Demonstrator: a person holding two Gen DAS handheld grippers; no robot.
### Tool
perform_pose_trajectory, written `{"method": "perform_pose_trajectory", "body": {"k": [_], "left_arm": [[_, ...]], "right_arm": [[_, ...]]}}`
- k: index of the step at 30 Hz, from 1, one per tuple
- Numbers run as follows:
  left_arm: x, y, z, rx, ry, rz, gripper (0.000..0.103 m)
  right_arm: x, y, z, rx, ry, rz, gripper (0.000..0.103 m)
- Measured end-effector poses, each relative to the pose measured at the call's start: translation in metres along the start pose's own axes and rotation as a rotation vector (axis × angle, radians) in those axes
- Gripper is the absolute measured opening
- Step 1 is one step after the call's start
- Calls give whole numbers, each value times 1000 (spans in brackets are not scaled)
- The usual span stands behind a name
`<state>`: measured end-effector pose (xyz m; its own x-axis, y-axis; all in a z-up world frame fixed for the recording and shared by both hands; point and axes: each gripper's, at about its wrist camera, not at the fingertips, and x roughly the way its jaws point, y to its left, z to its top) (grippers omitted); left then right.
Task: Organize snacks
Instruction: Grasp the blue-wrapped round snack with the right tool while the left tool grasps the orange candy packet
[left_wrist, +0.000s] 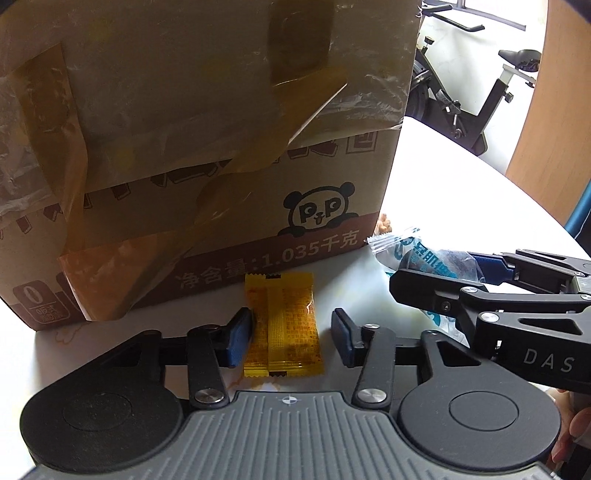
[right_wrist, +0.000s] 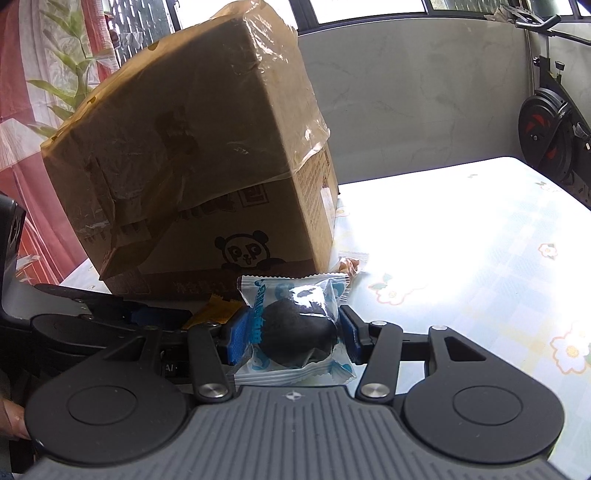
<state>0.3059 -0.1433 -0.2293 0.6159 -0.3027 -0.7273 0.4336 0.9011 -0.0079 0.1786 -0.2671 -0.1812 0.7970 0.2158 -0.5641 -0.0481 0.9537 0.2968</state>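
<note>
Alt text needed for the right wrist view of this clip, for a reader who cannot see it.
The right gripper has its blue pads on either side of a clear blue-printed packet holding a dark round snack, above a floral tablecloth. A taped cardboard box with a panda logo stands just behind.

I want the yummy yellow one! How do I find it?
Find the big cardboard box with a panda on it. Just in front, flat on the table, lies the yellow packet between the left gripper fingers. The neighbouring packet is clear and blue.
</note>
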Motion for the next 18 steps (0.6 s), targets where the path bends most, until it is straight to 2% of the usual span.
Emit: {"method": "perform_pose_trajectory", "body": {"k": [1, 4, 12, 18], "left_arm": [[0, 0, 0, 1, 0, -6, 37], [-4, 0, -1, -14, 3, -6, 35], [-32, 19, -26, -101, -22, -6, 35], [-45, 34, -29, -150, -55, 10, 35]], "right_arm": [[0, 0, 0, -3, 1, 0, 53], [1, 2, 0, -11, 4, 2, 53], [6, 2, 3, -17, 19, 11, 53], [9, 3, 4, -30, 31, 15, 53]]}}
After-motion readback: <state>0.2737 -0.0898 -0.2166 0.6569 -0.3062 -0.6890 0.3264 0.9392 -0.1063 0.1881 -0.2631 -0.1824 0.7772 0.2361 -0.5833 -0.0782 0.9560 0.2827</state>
